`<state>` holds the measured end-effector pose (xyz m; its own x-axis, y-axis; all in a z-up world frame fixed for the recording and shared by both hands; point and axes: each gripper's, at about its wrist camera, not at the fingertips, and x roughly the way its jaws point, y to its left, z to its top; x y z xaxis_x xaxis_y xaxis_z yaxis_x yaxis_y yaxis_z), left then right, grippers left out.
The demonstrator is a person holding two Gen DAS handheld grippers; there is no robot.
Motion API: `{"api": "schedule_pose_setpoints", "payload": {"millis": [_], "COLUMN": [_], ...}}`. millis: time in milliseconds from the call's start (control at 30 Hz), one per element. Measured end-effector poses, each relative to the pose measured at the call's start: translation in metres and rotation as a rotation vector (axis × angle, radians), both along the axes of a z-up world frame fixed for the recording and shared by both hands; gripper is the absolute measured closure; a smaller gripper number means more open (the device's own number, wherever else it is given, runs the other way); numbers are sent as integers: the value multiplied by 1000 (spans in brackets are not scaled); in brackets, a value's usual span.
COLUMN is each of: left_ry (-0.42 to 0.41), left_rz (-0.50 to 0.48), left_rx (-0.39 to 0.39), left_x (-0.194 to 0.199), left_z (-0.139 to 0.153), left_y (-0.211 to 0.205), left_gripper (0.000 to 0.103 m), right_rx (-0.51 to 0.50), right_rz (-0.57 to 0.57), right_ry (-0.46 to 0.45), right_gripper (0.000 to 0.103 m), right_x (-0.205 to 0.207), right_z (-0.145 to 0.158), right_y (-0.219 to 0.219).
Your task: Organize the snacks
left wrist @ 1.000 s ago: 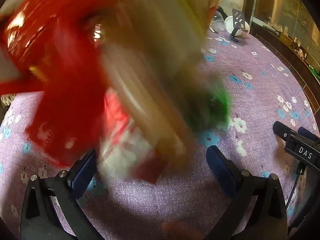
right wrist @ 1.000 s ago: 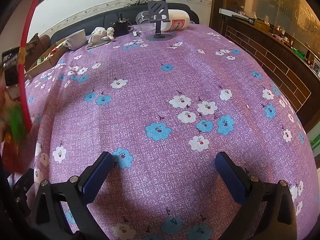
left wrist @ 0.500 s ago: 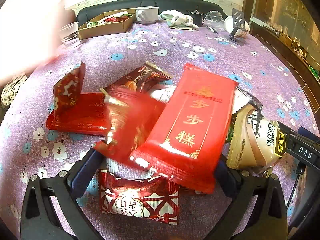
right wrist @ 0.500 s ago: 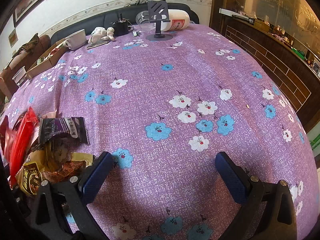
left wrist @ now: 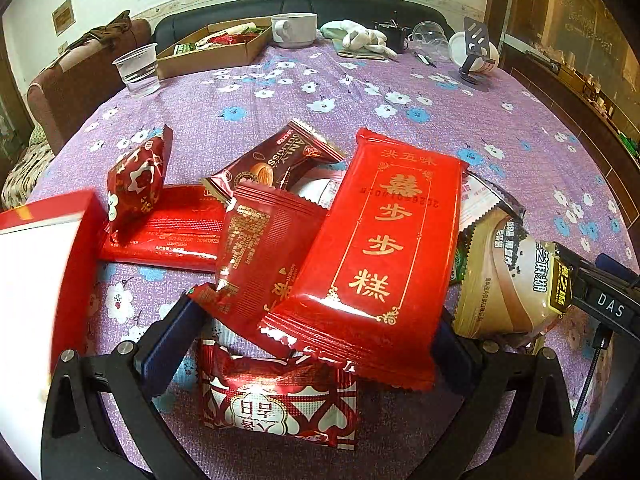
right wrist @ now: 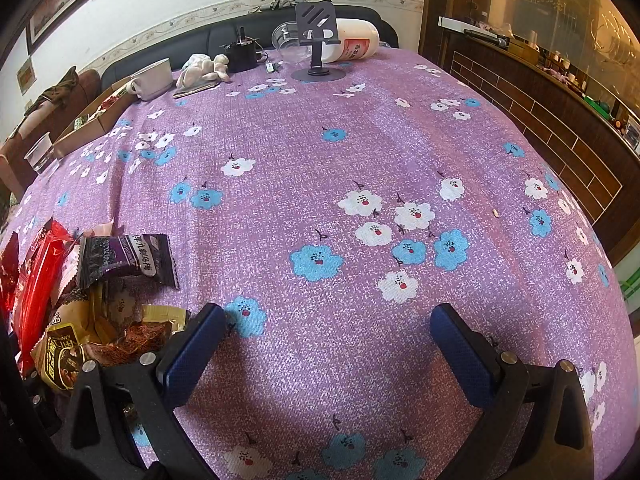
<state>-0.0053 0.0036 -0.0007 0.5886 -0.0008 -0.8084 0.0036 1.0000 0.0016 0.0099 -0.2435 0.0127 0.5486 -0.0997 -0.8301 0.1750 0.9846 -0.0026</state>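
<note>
Left gripper (left wrist: pixel 312 344) spread wide, nothing clamped, low over a heap of snack packets on the purple flower-print cloth of the counter (left wrist: pixel 400 120). Between its blue pads: small dark-red foil packet with white heart pattern (left wrist: pixel 278 404), flat on the cloth, closest to the camera. Just ahead, large bright-red flat packet with gold characters (left wrist: pixel 376 256), tilted, lying over a dark-red foil packet (left wrist: pixel 260 256) and over the right finger's tip. Further ahead, brown almond-print wrapper (left wrist: pixel 276 164); ahead-left, long red flat packet (left wrist: pixel 168 236) with a small red-and-white patterned pouch (left wrist: pixel 138 180) propped on its end. Ahead-right, beige-and-black sesame packet (left wrist: pixel 508 280), touching the big red one. Far left edge: blurred red-and-white box (left wrist: pixel 36 280). Far ahead: clear plastic cup (left wrist: pixel 138 68), open cardboard tray (left wrist: pixel 212 46), white mug (left wrist: pixel 294 30).

Right gripper (right wrist: pixel 328 344) also spread wide, holding nothing, over bare cloth. Left of it: dark purple wrapper (right wrist: pixel 128 258) on top, yellow-brown packets (right wrist: pixel 80 340) by the left finger. Far ahead: black phone stand (right wrist: pixel 318 40), white bottle lying on its side (right wrist: pixel 356 42).
</note>
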Motion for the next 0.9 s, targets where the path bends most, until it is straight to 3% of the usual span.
{"api": "schedule_pose_setpoints", "payload": {"millis": [667,767,900], "left_ry": [2,10,-63], "left_rz": [-2,0,-9], "left_rx": [-1,15,32], "left_x": [2,-6,-36], "left_z": [0,3,27], "left_y": [0,3,2], "left_gripper": [0,0,0], "right_rx": [-13,-106,-222], "right_rz": [11,-7,7], "right_ry": [23,-46,-138], "right_gripper": [0,0,0], "right_x": [-10,-27,-50], "right_z": [7,27,66], "right_y": [7,17,31]}}
